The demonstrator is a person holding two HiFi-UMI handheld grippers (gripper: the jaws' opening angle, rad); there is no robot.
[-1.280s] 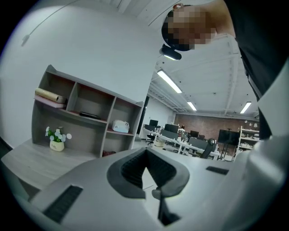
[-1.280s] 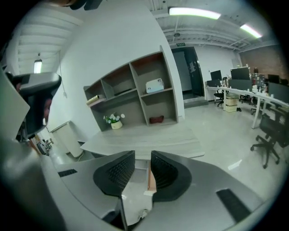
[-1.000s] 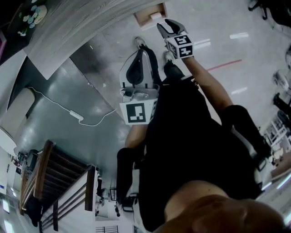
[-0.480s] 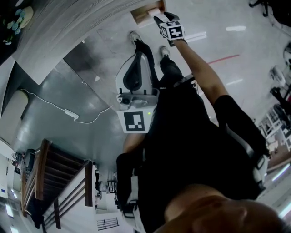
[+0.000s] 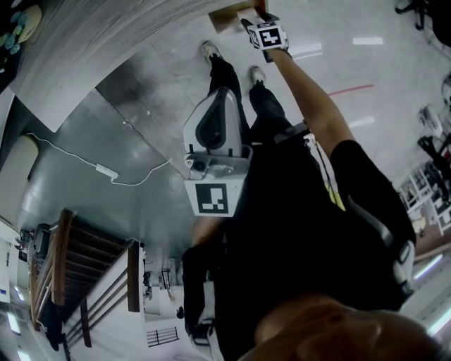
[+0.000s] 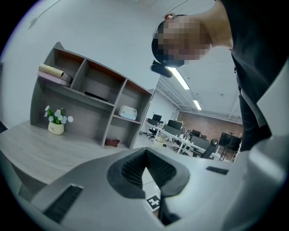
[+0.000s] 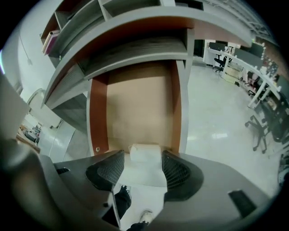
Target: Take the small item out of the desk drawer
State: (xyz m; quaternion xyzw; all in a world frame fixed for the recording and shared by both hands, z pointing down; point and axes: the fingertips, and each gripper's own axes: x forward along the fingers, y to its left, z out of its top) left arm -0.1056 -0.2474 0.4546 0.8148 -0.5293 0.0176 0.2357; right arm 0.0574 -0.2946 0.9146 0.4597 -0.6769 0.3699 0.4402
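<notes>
The wooden desk drawer [image 7: 135, 108] stands pulled out under the grey desk, also at the top of the head view as the drawer [image 5: 227, 15]. A small white item [image 7: 145, 152] lies on its floor near the front edge. My right gripper [image 7: 142, 170] reaches over that edge at arm's length, seen as the right gripper [image 5: 251, 23] from the head. Its jaws are opening, with the white item between the pads [image 7: 177, 173] and not pressed by them. My left gripper [image 5: 220, 95] stays close to the body, pointing up, its pads [image 6: 135, 169] meeting with nothing held.
The grey desk top [image 5: 91, 35] runs across the upper left, with a shelf unit [image 6: 90, 103] and a small flower pot [image 6: 56, 122] on it. A white cable [image 5: 106, 170] trails over the floor. The person's shoes [image 5: 208, 49] stand just before the drawer. Wooden furniture [image 5: 91, 275] sits lower left.
My right gripper has moved further out over the drawer's front edge and its jaws have spread wider. The left gripper has stayed by the body.
</notes>
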